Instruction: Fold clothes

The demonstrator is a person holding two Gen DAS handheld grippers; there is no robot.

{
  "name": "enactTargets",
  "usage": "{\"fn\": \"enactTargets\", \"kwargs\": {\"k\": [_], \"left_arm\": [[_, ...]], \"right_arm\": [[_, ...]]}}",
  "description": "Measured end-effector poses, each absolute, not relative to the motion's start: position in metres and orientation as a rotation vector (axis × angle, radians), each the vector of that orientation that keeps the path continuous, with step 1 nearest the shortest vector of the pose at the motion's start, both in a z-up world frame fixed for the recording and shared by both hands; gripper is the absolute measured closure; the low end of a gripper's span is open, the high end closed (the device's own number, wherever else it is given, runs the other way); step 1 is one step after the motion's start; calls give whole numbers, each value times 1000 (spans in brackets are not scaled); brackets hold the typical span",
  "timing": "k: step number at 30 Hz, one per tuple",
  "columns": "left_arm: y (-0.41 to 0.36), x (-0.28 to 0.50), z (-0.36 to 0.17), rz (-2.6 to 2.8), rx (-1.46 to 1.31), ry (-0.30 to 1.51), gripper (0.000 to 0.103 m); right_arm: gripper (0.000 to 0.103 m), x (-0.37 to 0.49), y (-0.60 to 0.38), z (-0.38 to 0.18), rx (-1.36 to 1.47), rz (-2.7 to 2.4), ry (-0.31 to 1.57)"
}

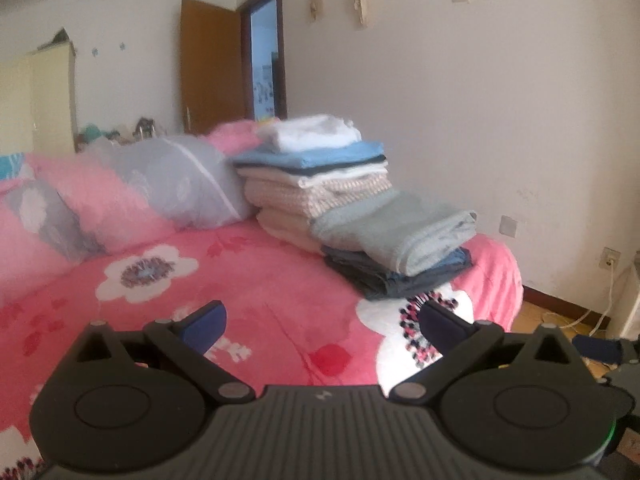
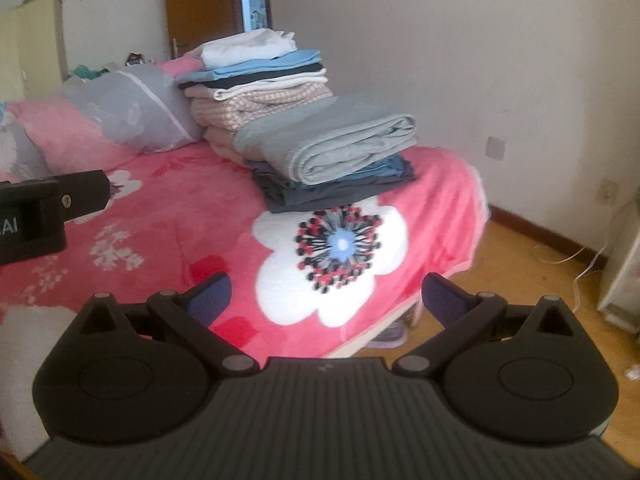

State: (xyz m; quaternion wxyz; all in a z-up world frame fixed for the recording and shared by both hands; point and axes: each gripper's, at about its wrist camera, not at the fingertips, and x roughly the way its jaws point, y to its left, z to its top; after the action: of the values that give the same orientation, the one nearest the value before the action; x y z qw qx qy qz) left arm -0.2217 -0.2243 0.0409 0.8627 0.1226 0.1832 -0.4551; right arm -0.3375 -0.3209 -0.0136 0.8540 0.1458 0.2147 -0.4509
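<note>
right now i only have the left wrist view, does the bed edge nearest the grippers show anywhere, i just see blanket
Observer: Yes. The right wrist view shows the pink blanket ending at the bed's edge, with wooden floor beyond it.
Operator: anything under that edge
Observer: A shoe sits on the floor, partly tucked under the blanket's edge.
Operator: is my right gripper open, i only catch a sliver of it
Observer: The right gripper is open, jaws wide apart, holding nothing. It faces the big white flower print.
Operator: and the piles
Observer: The grey folded garment tops the near pile, and its rolled fold faces the right gripper. The taller stack stands behind it.
</note>
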Motion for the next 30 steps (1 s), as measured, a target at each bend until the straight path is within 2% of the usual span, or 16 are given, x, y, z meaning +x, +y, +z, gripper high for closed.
{"fn": "enactTargets", "kwargs": {"k": [6,19,30], "left_arm": [[-231,-224,27,-976,217,461,0],[-239,-226,18,-974,238,498,0],[-235,-217,18,-946,209,522,0]], "right_arm": [[1,-346,-318,-15,260,-1024,466],[1,-340,-322,-16,185,-1124,553],[1,-332,-315,-9,175,-1112,535]]}}
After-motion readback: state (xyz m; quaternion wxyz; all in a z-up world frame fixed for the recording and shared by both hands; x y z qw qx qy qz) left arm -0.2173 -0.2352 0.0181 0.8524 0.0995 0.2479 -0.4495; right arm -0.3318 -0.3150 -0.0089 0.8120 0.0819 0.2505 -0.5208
